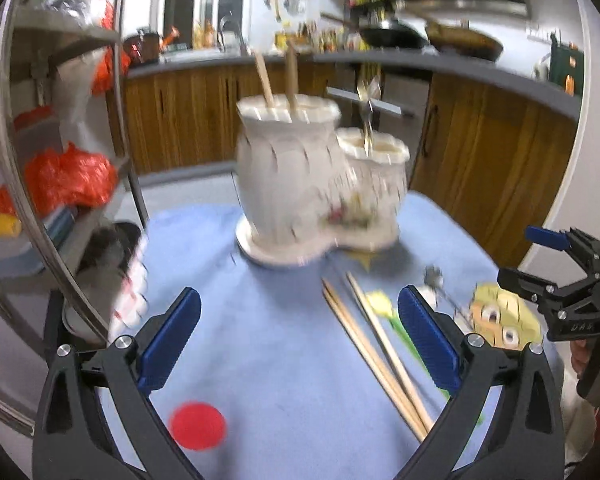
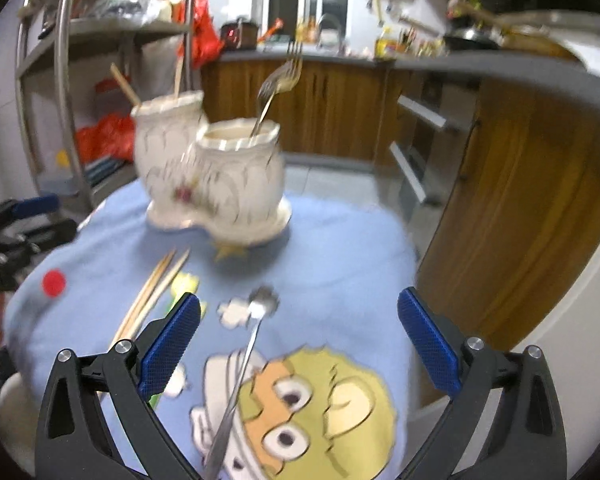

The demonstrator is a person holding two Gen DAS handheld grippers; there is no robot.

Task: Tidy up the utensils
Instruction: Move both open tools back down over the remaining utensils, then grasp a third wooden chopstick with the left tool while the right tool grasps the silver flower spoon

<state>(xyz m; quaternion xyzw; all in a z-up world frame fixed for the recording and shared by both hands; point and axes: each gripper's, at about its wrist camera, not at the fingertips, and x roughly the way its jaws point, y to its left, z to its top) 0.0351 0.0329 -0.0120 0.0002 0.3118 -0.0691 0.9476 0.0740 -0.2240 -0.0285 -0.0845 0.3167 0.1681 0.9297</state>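
Blue pads on my right gripper (image 2: 299, 334) stand spread wide with nothing between them, and the spoon (image 2: 240, 376) lies on the table (image 2: 340, 248) inside that gap. My left gripper (image 1: 299, 334) is parted and empty too, with the loose chopsticks (image 1: 374, 354) lying just inside its right finger.

Judging by its shine, the spoon is thin stiff metal, light and slippery, lying flat on soft cloth; I would pinch the narrow handle across its width near the middle. Its long axis runs away from me, bowl at the far end toward the holder (image 2: 220, 176), handle coming back under my jaws.

Those chopsticks look like light, rigid wood, likely to roll apart. They lie side by side, far tips slanting toward the holder. A fork (image 2: 278, 84) already stands tines-up in its shorter cup, two more chopsticks in the taller.
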